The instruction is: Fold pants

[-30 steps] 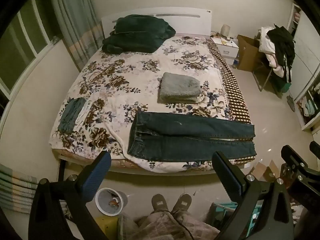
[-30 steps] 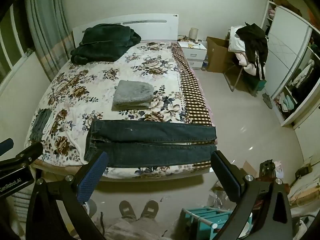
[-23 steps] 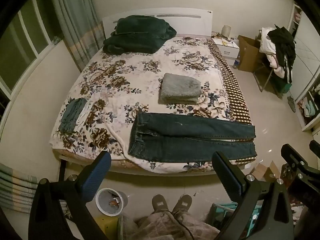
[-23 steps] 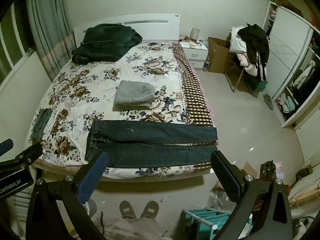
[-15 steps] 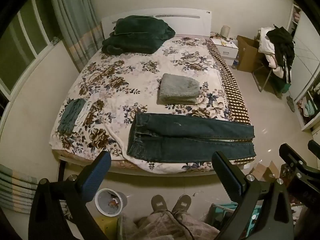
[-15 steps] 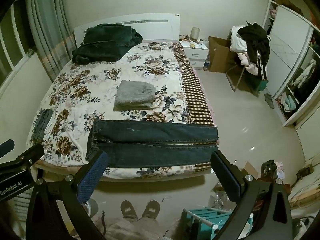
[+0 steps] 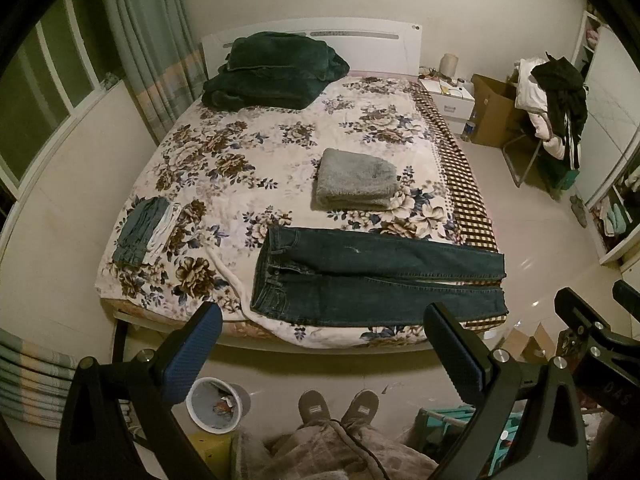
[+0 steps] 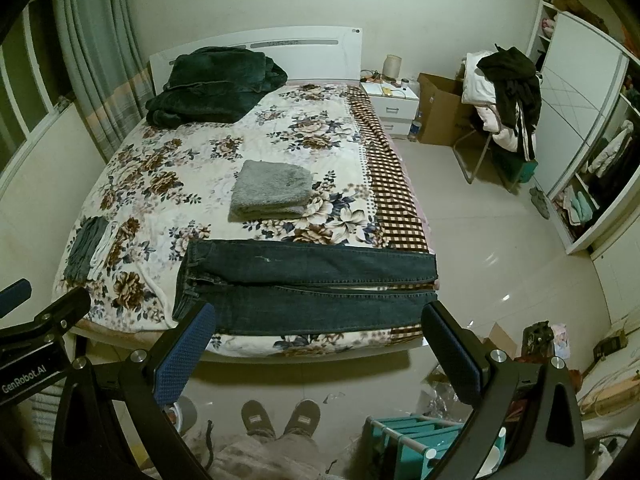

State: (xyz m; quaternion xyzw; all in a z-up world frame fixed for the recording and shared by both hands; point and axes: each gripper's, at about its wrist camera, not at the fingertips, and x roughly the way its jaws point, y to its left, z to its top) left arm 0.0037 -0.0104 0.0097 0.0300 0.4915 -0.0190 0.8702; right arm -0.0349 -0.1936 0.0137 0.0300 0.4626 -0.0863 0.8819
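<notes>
Dark blue jeans [image 7: 372, 276] lie flat along the foot of the floral bed [image 7: 240, 160], waistband to the left, both legs stretched to the right; they also show in the right wrist view [image 8: 304, 284]. My left gripper [image 7: 324, 344] is open and empty, held above the floor short of the bed's foot edge. My right gripper [image 8: 318, 344] is open and empty too, at the same distance from the jeans. Part of the right gripper shows at the right edge of the left wrist view [image 7: 592, 332].
A folded grey towel [image 7: 354, 180] lies mid-bed, a dark green blanket [image 7: 276, 70] at the headboard, small folded clothes [image 7: 142, 230] at the left edge. A bin [image 7: 218, 404] and teal rack [image 8: 412, 436] stand on the floor near my feet [image 7: 338, 404]. A chair with clothes [image 8: 504, 96] stands right.
Almost nothing: both views drift very slightly. The jeans lie as before and both grippers stay open.
</notes>
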